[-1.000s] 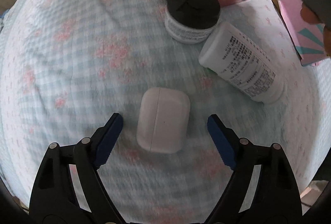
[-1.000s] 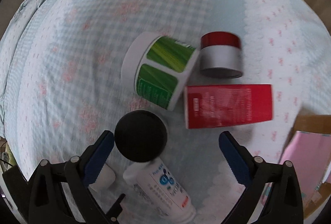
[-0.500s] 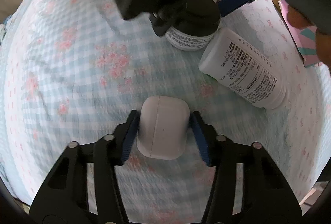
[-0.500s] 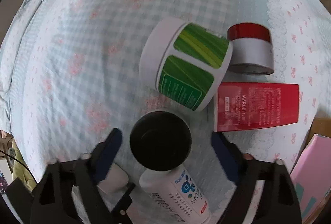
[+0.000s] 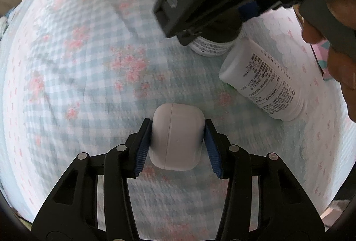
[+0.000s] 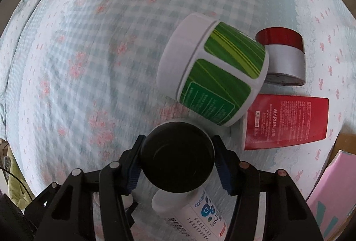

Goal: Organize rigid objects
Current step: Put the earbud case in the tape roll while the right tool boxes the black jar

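Both hand-held grippers newly clamped: left [image 5: 177, 129] on one earbud case [image 5: 176, 136]; right [image 6: 176, 161] on one black-lidded jar [image 6: 176, 157]

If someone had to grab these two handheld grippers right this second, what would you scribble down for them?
Left gripper: shut on the white earbud case, on the checked bedspread.
Right gripper: shut on the black-lidded jar.
Nearby, lying down: white bottle, green-labelled tub, red-capped silver jar, red box.
Done: both grasps made.
Left: lift and place both, then tidy the rest. No target spot is visible.
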`<state>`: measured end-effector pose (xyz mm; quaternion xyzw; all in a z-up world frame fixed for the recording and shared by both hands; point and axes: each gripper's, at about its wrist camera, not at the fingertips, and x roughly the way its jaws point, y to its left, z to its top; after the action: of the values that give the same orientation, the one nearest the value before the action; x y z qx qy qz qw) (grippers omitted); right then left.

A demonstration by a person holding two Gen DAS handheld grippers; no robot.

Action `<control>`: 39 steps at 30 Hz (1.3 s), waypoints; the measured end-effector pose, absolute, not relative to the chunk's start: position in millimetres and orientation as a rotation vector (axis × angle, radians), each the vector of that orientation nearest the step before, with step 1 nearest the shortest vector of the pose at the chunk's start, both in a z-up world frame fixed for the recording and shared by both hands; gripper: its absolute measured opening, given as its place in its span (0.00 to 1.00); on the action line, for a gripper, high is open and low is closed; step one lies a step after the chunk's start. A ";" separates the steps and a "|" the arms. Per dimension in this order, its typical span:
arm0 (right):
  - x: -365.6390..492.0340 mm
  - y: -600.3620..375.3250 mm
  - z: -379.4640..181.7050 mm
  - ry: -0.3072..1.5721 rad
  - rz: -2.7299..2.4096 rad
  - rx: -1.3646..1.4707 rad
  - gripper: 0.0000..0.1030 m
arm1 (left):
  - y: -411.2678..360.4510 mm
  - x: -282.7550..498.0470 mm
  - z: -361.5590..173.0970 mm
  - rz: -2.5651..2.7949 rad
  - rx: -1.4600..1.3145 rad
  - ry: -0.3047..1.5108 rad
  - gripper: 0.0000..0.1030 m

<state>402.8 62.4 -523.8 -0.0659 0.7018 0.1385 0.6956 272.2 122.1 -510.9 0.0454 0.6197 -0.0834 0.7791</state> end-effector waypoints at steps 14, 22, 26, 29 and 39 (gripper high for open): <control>398.7 58.0 -450.6 1.494 0.307 -0.109 0.52 | 168.4 285.5 -437.9 -0.110 -0.033 1.265 0.42; 380.7 35.1 -365.3 1.424 0.291 -0.036 0.52 | 183.2 291.1 -348.9 -0.147 -0.036 1.194 0.42; 362.8 10.9 -317.7 1.380 0.280 0.012 0.52 | 163.2 292.1 -305.9 -0.185 -0.021 1.164 0.42; 355.1 -8.2 -294.1 1.350 0.267 0.023 0.52 | 148.1 292.5 -276.7 -0.219 -0.019 1.137 0.42; 326.1 -113.9 -230.6 1.282 0.220 0.038 0.52 | 35.3 284.6 -211.8 -0.286 0.020 1.070 0.42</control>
<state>326.1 -113.9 -230.6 0.0178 0.5968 0.1026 0.7956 284.6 35.3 -211.8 0.0097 0.5080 -0.1358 0.8505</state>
